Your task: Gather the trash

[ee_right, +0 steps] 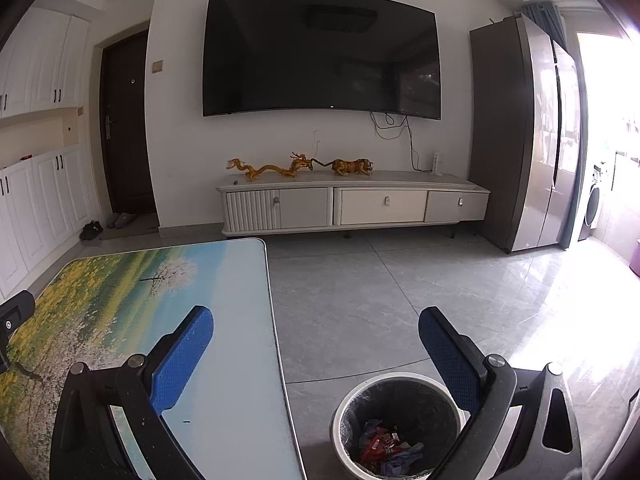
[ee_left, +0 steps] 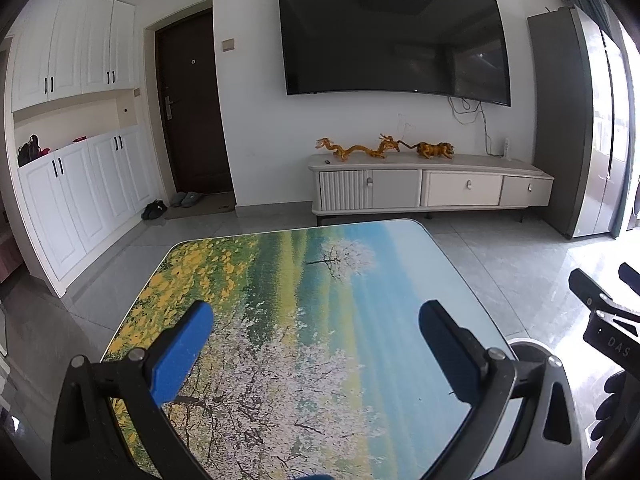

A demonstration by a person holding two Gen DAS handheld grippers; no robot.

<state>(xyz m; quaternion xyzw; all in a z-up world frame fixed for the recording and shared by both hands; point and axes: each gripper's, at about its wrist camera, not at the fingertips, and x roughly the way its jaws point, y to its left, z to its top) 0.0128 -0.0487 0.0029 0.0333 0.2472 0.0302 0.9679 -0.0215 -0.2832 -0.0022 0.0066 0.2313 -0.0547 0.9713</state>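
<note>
A white trash bin (ee_right: 352,396) with a black liner stands on the floor just right of the table. Crumpled red and blue trash (ee_right: 386,450) lies inside it. My right gripper (ee_right: 316,340) is open and empty, above the table's right edge and the bin. My left gripper (ee_left: 316,338) is open and empty, above the landscape-print table (ee_left: 304,300). No trash shows on the tabletop. The bin's rim (ee_left: 530,346) peeks out behind my left gripper's right finger. The right gripper's body (ee_left: 604,312) shows at the right edge of the left wrist view.
The table (ee_right: 224,320) has its right edge beside the bin. A low TV cabinet (ee_right: 352,204) with gold figurines stands against the far wall under a TV. A tall fridge (ee_right: 528,136) is at the right, white cupboards (ee_left: 80,184) and a door at the left. Grey tiled floor (ee_right: 400,292) lies between.
</note>
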